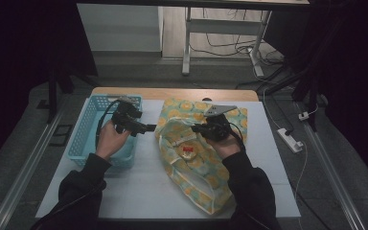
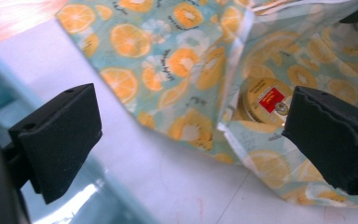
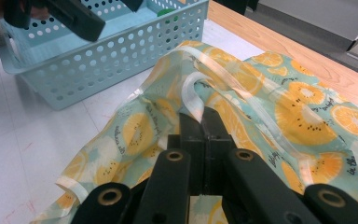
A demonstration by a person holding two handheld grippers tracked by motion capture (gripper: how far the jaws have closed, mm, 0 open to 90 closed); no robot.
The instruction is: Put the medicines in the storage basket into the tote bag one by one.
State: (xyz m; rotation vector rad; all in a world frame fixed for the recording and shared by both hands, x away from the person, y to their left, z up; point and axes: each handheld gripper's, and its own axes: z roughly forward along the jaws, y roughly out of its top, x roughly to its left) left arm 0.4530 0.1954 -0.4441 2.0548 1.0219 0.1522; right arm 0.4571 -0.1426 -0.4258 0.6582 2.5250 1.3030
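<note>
A cloth bag [image 1: 199, 165] printed with orange and kiwi slices lies on the white table, its mouth held up. My right gripper [image 1: 196, 128] is shut on the bag's white-edged rim, and the pinched strip [image 3: 193, 100] rises between its jaws [image 3: 204, 116]. Inside the bag lies a round gold tin [image 1: 188, 152] with a red label, also seen through the mouth [image 2: 261, 100]. My left gripper [image 1: 149, 128] hovers by the blue basket's right edge and points at the bag. It is open [image 2: 191, 126] with nothing between its pads.
The blue perforated basket [image 1: 84, 129] stands at the table's left, with something green [image 3: 168, 13] inside it. A wooden strip [image 1: 172, 93] runs along the far edge. White tabletop [image 1: 143, 187] lies bare in front. A power strip [image 1: 290, 139] lies on the floor at the right.
</note>
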